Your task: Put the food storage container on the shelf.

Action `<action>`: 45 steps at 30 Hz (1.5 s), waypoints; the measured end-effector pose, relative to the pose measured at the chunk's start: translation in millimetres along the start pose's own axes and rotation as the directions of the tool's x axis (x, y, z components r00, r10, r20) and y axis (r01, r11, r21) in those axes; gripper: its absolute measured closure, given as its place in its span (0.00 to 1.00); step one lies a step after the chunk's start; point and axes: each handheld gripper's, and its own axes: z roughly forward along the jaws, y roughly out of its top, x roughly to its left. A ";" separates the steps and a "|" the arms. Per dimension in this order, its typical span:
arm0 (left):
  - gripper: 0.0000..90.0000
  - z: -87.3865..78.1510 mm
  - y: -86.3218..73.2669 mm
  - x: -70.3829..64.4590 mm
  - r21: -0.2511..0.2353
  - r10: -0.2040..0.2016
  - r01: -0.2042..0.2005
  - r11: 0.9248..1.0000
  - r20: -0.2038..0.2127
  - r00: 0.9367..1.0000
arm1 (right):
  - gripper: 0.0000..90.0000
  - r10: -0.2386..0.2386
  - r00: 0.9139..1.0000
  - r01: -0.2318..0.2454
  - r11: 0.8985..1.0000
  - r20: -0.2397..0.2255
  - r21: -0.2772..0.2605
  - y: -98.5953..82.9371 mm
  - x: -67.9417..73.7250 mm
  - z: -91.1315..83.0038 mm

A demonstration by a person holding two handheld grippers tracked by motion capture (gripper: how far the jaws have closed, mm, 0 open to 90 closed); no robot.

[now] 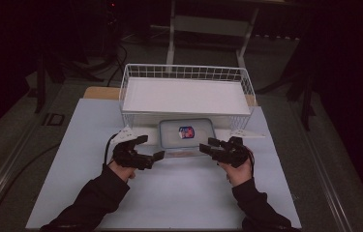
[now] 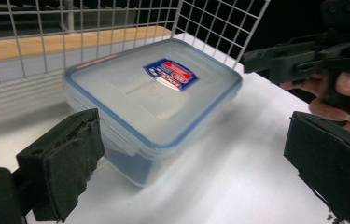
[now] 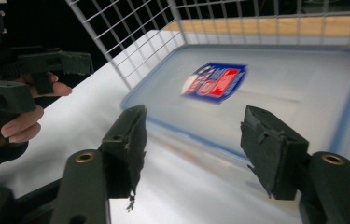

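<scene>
1. The box, a clear lidded food container with a blue seal and a red-and-blue label, is the landmark. It sits on the white table, tucked part-way under the front of the wire basket, whose raised floor overhangs the box's far half. That overhang probably explains the low frontal approach: nothing can come down on the lid from above.

2. The left gripper hovers just beside the box's front-left corner, jaws spread wide. In the left gripper view the two pads stand far apart, with the box's near corner between and beyond them, touching neither. That spread looks meant to take in the corner or side wall.

3. The right gripper hangs just beside the box's front-right corner, also spread and holding nothing. In the right gripper view its pads frame the box's near rim without touching it.

4. With both grippers at the box's front, one at each corner, the layout suggests a two-handed draw of the box out from under the basket, towards the person.

5. The lid looks seated all round, so the box should travel as one piece; its smooth walls may slip in a light pinch.
</scene>
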 end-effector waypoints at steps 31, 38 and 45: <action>0.01 -7.0 -27.5 0.7 0.030 0.009 -0.009 1.000 -0.003 1.000 | 1.00 -0.087 0.996 0.087 0.982 -0.006 0.170 -16.5 11.1 50.1; 0.01 -8.0 -27.3 0.8 0.023 0.012 -0.012 1.000 -0.003 1.000 | 1.00 -0.099 0.995 0.098 0.980 0.000 0.175 -11.6 9.9 60.5; 0.01 -8.6 -27.7 1.6 0.023 0.009 -0.009 1.000 -0.003 1.000 | 1.00 -0.089 0.996 0.083 0.983 0.029 0.163 -5.4 2.0 68.3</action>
